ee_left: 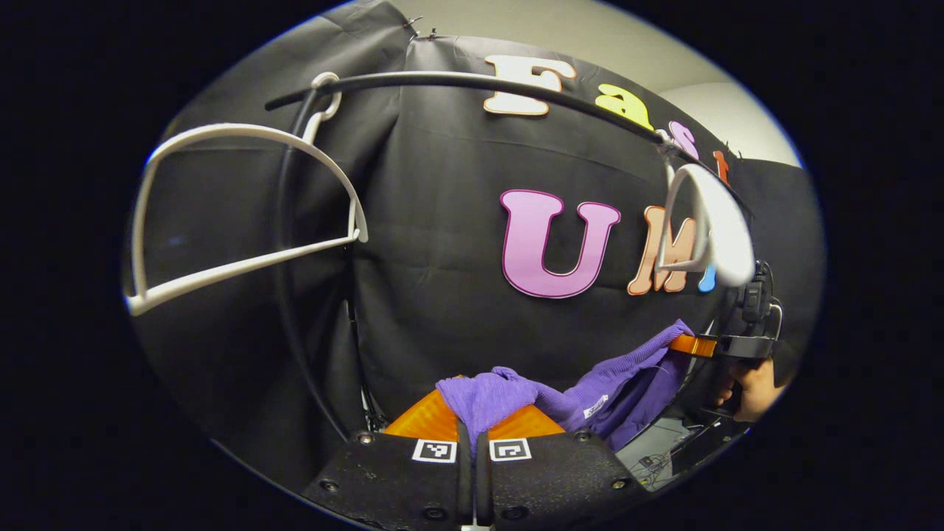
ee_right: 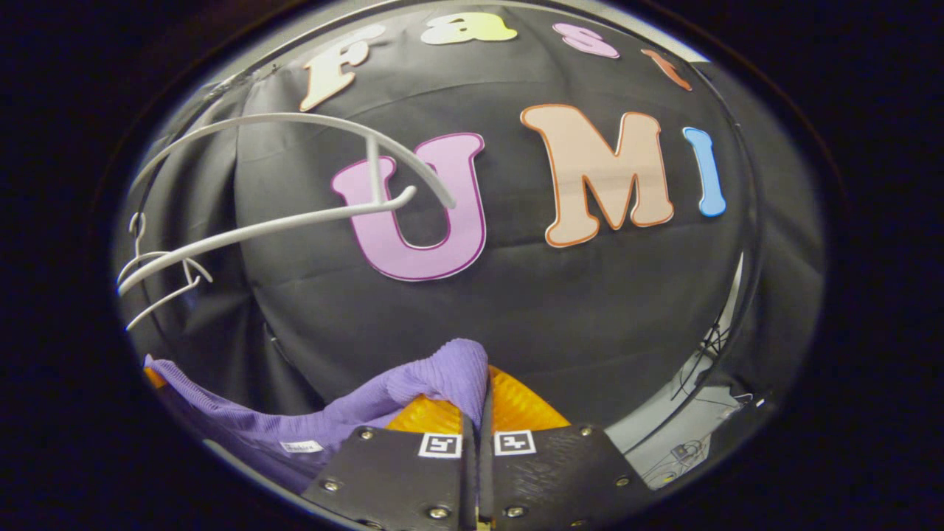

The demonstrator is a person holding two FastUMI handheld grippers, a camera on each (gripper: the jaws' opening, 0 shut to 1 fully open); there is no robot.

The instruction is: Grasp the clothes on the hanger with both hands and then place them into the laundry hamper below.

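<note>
**Sweater's off the hanger, hamper's somewhere below**

Both grippers are clamped on the purple knit sweater point(ee_left: 612, 376): left gripper point(ee_left: 473, 431) pinches one bunched end, right gripper point(ee_right: 481, 413) the other, so the ribbed, floppy fabric sags between them, long axis hand to hand. The white plastic hangers point(ee_left: 243, 214) hang bare on the black rail point(ee_left: 472, 77) above (hamper isn't visible, presumably straight down).

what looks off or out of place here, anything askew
Nothing damaged or spilled. The purple garment is off the white hangers, stretched between the left gripper and right gripper. The empty hangers hang tilted on the rail.
</note>
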